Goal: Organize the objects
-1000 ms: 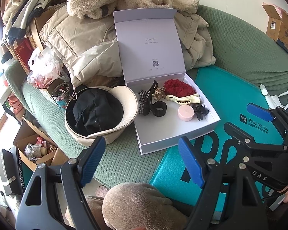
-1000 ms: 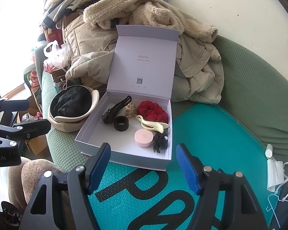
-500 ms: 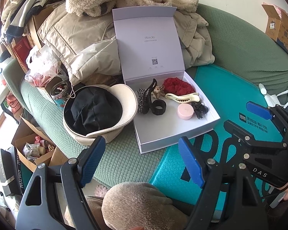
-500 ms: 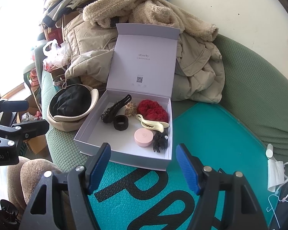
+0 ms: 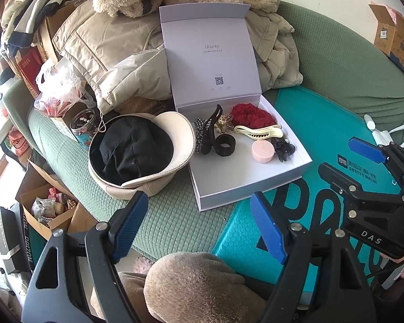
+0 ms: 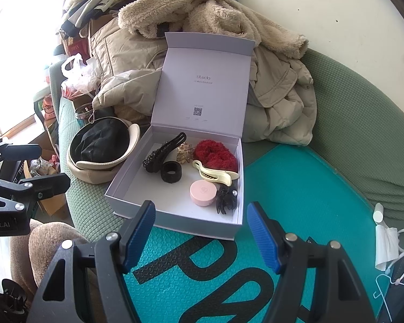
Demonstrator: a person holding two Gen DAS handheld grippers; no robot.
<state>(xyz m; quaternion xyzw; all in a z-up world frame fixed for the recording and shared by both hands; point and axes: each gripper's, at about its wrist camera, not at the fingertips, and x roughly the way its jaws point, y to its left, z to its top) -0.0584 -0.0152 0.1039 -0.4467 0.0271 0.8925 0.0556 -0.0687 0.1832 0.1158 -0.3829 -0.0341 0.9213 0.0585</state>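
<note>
A white box [image 5: 245, 185] [image 6: 159, 215] with its lid raised sits on a green sofa. Inside lie a red scrunchie [image 5: 251, 115] [image 6: 215, 153], a cream hair clip [image 5: 258, 132] [image 6: 212, 175], a pink round case [image 5: 262, 151] [image 6: 203, 192], a black ring band [image 5: 225, 145] [image 6: 171, 172], black claw clips [image 5: 210, 129] [image 6: 163, 153] and a small black clip [image 6: 226, 199]. My left gripper [image 5: 199, 226] is open, held above the sofa edge in front of the box. My right gripper [image 6: 200, 234] is open too, empty, just short of the box's near wall. It also shows in the left view [image 5: 344, 158].
A cream hat with a black cap inside [image 5: 137, 150] [image 6: 99, 148] rests left of the box. Coats [image 5: 115, 53] pile up behind. A teal mat [image 6: 296, 215] covers the seat on the right. A person's knee [image 5: 199, 288] is below. Cardboard boxes [image 5: 48, 210] stand on the floor at left.
The left view has shifted slightly, with the box and hat a little lower and further left in the frame. Both grippers stay open and empty.
</note>
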